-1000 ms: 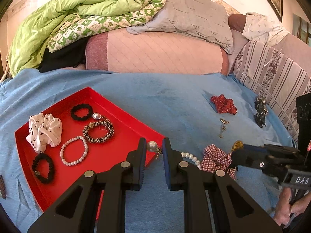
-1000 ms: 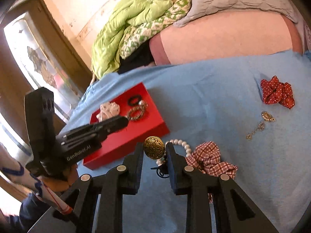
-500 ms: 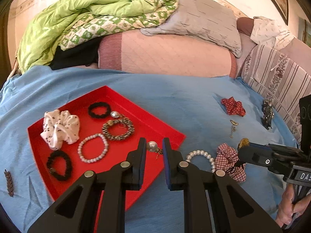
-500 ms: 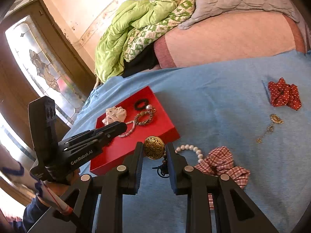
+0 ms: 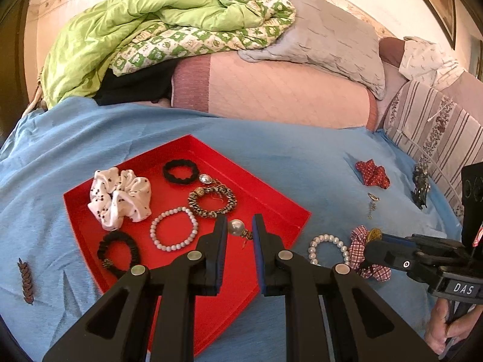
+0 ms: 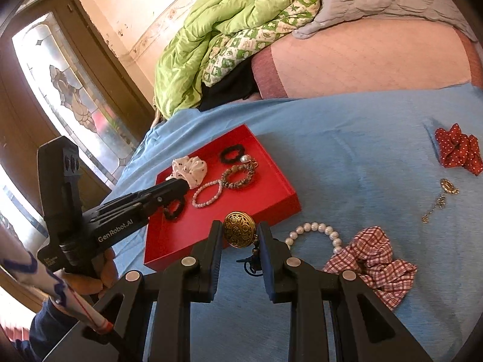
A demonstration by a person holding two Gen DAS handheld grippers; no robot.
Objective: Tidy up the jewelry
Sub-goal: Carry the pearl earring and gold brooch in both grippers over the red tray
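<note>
My left gripper [image 5: 239, 226] is shut on a silver pearl earring [image 5: 236, 227] and hovers over the right part of the red tray [image 5: 265, 202]. The tray holds a white scrunchie [image 5: 119, 193], a black hair tie [image 5: 180, 171], a speckled bracelet [image 5: 212, 200], a pale bead bracelet [image 5: 174, 228] and a black scrunchie [image 5: 117, 252]. My right gripper [image 6: 240, 233] is shut on a round gold ornament [image 6: 239, 233], above the blue sheet just off the red tray's [image 6: 169, 250] near edge. A pearl bracelet [image 6: 314, 232] lies right of it.
Loose on the sheet are a checked scrunchie [image 6: 374, 259], a red dotted scrunchie [image 6: 459, 147], a gold chain pendant [image 6: 440, 199], a dark hair clip [image 5: 420, 184] and a brown leaf-shaped piece [image 5: 25, 280]. Pillows and a green quilt are piled behind.
Both grippers have travelled left toward the tray with their pieces still held. The left one now stands over the tray instead of beside its corner.
</note>
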